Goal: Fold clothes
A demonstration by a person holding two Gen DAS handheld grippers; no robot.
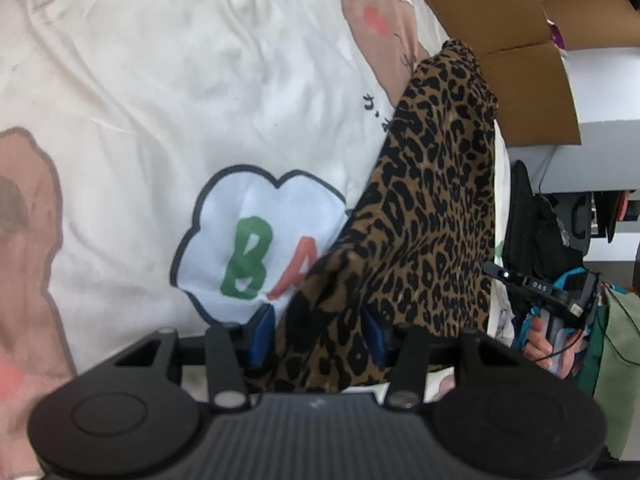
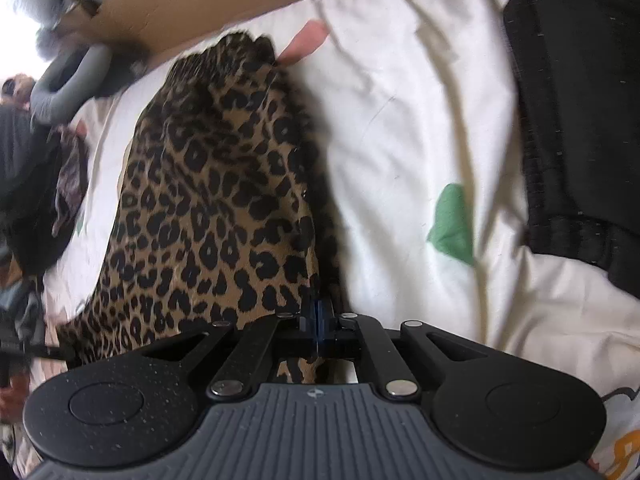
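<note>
A leopard-print garment (image 1: 432, 208) hangs stretched between my two grippers above a white printed bedsheet (image 1: 160, 80). In the left wrist view my left gripper (image 1: 318, 332) has its blue pads (image 1: 262, 336) set apart, with a bunch of the leopard cloth lying between them. In the right wrist view my right gripper (image 2: 318, 320) is shut tight on an edge of the leopard garment (image 2: 208, 200), which runs away to the upper left over the sheet (image 2: 420, 120). The right gripper also shows in the left wrist view (image 1: 536, 288), at the right, held in a hand.
A cardboard box (image 1: 516, 40) stands beyond the bed's far edge. A black garment (image 2: 580, 120) lies on the sheet at the right. Dark clothing and bags (image 1: 552, 220) crowd the right side. Another patterned cloth (image 2: 68, 184) lies at the left.
</note>
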